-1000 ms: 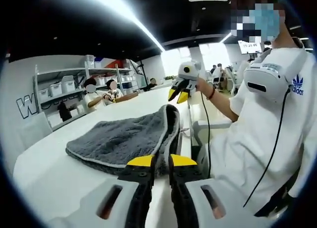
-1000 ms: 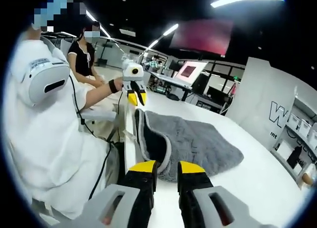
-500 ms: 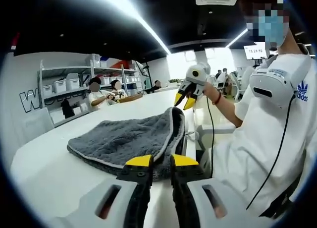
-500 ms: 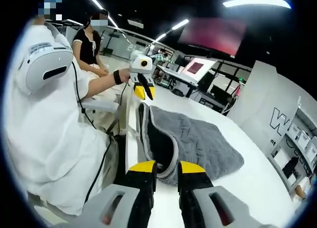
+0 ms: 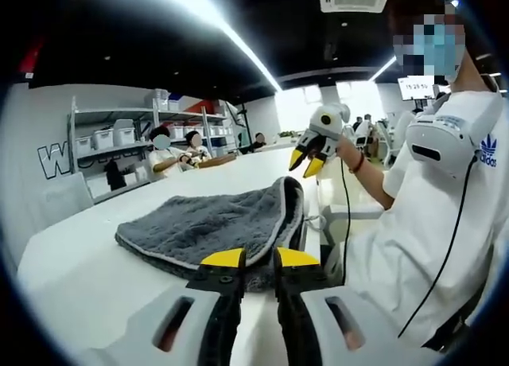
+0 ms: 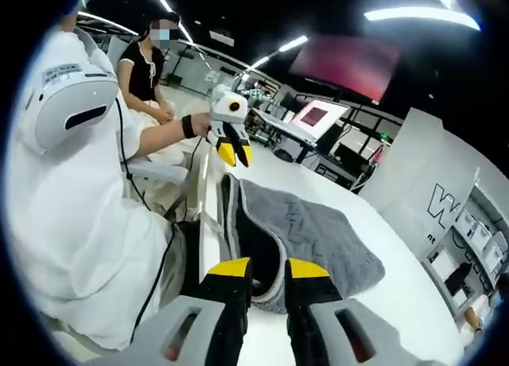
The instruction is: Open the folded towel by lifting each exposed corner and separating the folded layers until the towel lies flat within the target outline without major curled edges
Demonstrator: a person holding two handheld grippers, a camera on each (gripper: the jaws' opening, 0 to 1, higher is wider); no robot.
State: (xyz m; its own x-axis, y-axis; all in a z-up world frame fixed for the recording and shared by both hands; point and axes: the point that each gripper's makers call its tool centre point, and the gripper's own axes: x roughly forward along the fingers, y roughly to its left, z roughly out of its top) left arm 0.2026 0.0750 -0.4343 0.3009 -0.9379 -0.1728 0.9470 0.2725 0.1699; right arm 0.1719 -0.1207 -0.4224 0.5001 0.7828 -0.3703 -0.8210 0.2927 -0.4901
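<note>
A bright workshop, shelves along the wall, and a long white table (image 5: 79, 278). The grey towel (image 5: 207, 223) lies folded at the table's near edge, thick, soft and floppy by the look, with a pale hem best pinched at a corner. The left gripper (image 5: 258, 260) hovers just short of it, jaws slightly apart, holding nothing. The right gripper (image 6: 269, 269) likewise, narrowly parted, empty, near the hem.

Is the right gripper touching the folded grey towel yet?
Apart. In the left gripper view, the right gripper hangs above the folded grey towel, background visible between them.
</note>
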